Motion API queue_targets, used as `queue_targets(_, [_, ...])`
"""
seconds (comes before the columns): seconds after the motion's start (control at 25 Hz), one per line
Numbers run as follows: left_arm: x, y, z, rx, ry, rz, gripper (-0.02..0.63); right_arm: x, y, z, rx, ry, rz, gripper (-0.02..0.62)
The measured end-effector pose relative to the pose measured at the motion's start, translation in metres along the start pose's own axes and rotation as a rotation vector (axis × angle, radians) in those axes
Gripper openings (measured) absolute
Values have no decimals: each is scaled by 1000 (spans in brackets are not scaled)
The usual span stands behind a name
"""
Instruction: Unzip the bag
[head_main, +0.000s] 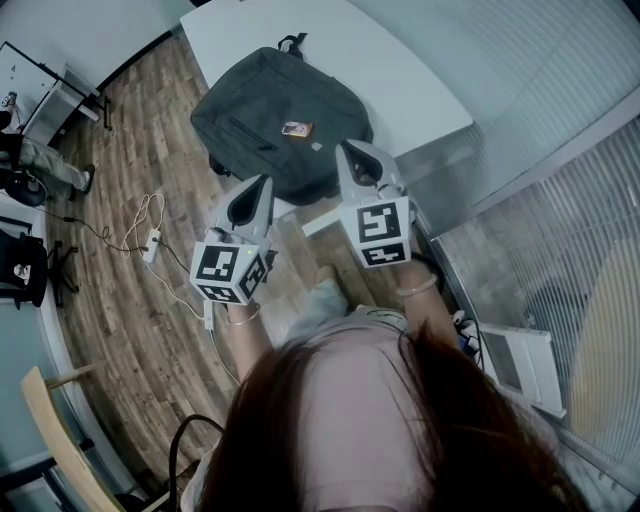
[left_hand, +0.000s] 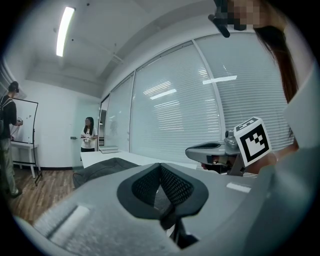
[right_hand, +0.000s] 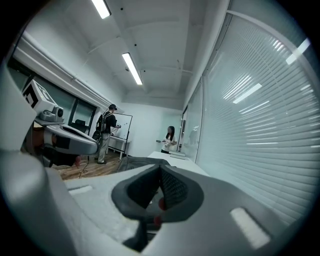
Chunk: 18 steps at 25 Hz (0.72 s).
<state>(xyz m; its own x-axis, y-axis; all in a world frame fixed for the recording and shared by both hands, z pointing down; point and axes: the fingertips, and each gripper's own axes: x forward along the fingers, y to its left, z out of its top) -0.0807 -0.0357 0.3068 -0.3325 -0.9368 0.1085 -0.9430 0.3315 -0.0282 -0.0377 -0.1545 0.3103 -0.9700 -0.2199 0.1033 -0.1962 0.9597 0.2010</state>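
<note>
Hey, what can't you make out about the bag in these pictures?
Zipper pull: head view, the bag is dark and small; no pull can be picked out.
Bag's near edge: head view, partly covered by the left gripper and right gripper.
Orange label: head view, too small to read.
Both gripper views: each gripper's own body hides most of the bag.

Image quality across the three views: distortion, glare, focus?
Head view: fisheye curves the floor, bag sharp. Left gripper view: round black vignette, ceiling light blown out, left tongs slightly soft. Right gripper view: same vignette, streaky glare on the blinds.
</note>
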Motion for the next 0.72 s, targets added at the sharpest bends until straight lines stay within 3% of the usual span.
queue_targets(0.72, [-1, -7, 5, 19, -1, -38, 11, -5, 7, 0, 37, 22, -5, 3])
